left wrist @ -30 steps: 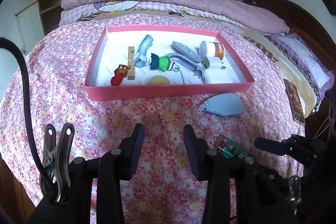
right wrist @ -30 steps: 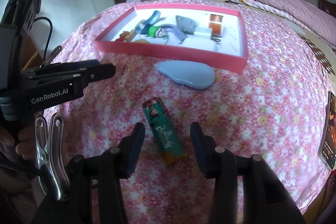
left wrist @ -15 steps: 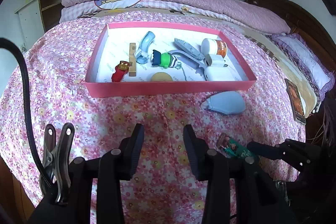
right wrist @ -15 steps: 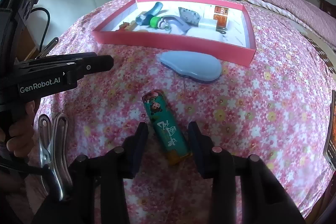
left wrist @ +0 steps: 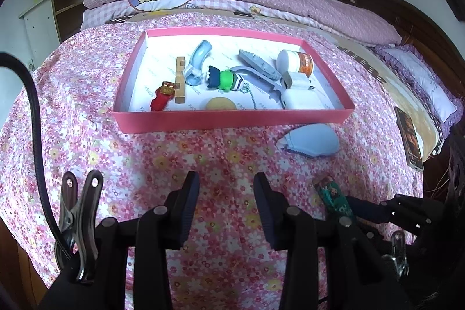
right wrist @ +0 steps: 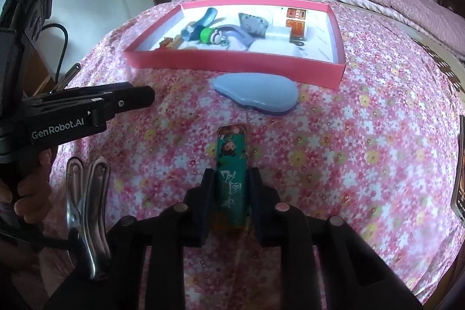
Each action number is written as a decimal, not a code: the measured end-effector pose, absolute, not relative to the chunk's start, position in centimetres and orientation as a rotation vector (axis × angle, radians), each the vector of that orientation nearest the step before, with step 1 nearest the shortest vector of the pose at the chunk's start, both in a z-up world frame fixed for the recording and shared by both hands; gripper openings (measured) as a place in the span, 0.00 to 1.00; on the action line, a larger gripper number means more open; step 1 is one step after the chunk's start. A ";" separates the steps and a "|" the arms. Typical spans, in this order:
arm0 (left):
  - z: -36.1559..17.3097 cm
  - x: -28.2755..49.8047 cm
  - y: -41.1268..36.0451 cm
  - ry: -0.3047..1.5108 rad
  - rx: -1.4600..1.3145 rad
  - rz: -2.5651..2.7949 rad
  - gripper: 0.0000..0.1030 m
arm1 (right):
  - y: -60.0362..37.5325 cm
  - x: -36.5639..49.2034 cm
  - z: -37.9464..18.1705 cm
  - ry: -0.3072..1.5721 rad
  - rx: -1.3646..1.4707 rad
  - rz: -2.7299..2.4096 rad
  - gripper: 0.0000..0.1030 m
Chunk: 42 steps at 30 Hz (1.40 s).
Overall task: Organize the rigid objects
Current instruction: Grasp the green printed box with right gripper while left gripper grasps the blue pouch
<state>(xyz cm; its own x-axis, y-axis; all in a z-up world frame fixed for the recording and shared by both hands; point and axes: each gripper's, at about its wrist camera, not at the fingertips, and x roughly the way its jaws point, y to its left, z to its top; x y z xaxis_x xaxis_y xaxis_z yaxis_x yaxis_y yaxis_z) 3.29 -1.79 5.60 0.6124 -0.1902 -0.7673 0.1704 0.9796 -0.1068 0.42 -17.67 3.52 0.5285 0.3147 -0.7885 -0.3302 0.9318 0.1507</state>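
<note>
I'm working over a bed (left wrist: 87, 153) with a pink floral cover. The shallow pink cardboard tray (left wrist: 232, 119) near its middle already holds most of the small things. Left outside: a pale blue oval plastic brush (right wrist: 257, 93) beside the tray's near wall, and a teal picture-printed lighter (right wrist: 232, 164). My right tongs (right wrist: 231, 188) are closing on the lighter; my left tongs (left wrist: 226, 202) hang released, empty.
</note>
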 end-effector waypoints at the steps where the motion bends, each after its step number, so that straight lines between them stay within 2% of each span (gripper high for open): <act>1: 5.5 3.3 -1.8 0.889 -0.024 -0.209 0.39 | -17.7 0.4 3.6 0.937 -0.015 0.386 0.23; 21: 5.7 4.3 -5.4 0.878 -0.015 -0.297 0.39 | -23.6 2.0 4.8 0.917 0.081 0.250 0.23; 25: 5.6 5.0 -7.2 0.883 -0.005 -0.317 0.50 | -24.8 2.3 5.0 0.913 0.085 0.220 0.23; 29: 5.5 5.9 -8.7 0.892 -0.020 -0.349 0.52 | -25.9 2.7 4.9 0.913 0.096 0.197 0.23; 31: 5.4 6.2 -9.5 0.897 -0.017 -0.356 0.58 | -26.3 2.8 4.7 0.913 0.103 0.192 0.23; 35: 5.0 6.8 -11.1 0.904 0.019 -0.347 0.64 | -26.8 2.8 4.7 0.909 0.116 0.185 0.23; 38: 4.6 7.0 -12.1 0.886 0.047 -0.339 0.72 | -27.2 2.9 4.7 0.904 0.123 0.185 0.23; 40: 4.3 7.1 -12.6 0.877 0.061 -0.338 0.83 | -27.3 3.0 4.7 0.902 0.128 0.186 0.23; 42: 4.0 7.4 -12.9 0.879 0.069 -0.325 0.84 | -27.5 3.0 4.6 0.900 0.132 0.188 0.23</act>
